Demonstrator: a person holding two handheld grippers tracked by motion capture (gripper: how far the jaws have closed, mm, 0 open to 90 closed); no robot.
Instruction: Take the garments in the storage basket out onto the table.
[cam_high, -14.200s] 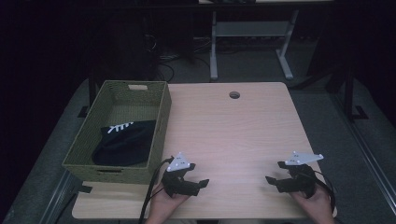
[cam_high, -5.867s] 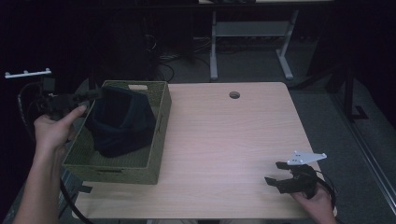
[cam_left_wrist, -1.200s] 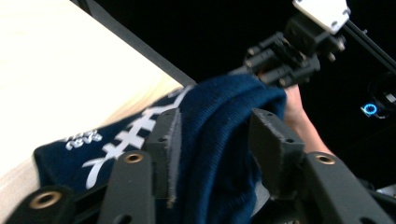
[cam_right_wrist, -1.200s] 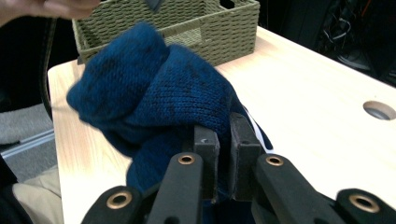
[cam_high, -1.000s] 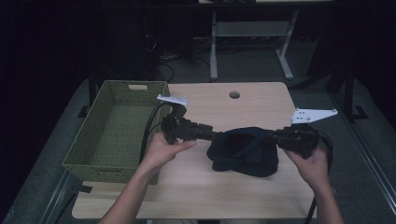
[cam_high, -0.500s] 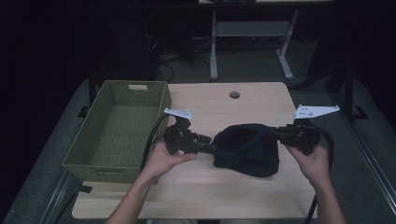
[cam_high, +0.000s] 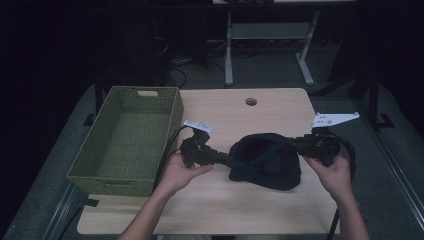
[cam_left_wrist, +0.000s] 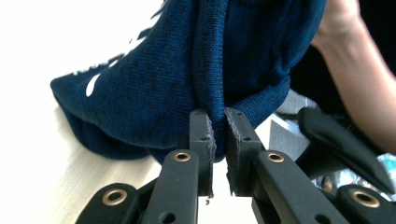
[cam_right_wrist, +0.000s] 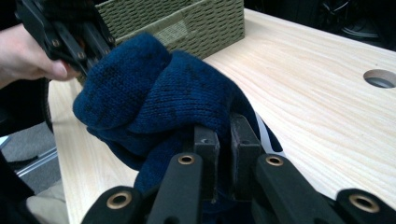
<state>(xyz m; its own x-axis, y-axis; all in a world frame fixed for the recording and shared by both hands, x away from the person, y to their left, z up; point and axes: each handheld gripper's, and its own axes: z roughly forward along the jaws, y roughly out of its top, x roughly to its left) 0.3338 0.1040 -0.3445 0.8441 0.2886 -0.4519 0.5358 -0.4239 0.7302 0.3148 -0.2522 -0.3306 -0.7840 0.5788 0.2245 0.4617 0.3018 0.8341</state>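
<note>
A dark blue knit garment (cam_high: 265, 160) with white lettering lies bunched on the wooden table (cam_high: 220, 210), held between my two grippers. My left gripper (cam_high: 231, 161) reaches in from the left. Its jaws have just been closing, and they now pinch a fold of the knit (cam_left_wrist: 187, 70) between the pads, as the left gripper view (cam_left_wrist: 218, 114) shows. My right gripper (cam_high: 292, 144) is shut on the garment's right edge. In the right gripper view (cam_right_wrist: 225, 123) the blue knit (cam_right_wrist: 154, 93) bulges over its jaws, with the left gripper (cam_right_wrist: 70, 42) beyond.
An empty green woven basket (cam_high: 107, 180) stands at the table's left side, close behind the left hand; its corner (cam_right_wrist: 187, 23) also appears in the right gripper view. A round cable hole (cam_high: 251, 101) sits near the far edge. Cables trail from both grippers.
My left gripper has come down and nearer, to the garment's left side, and has shut on a fold of it. The right gripper has kept its hold in place.
</note>
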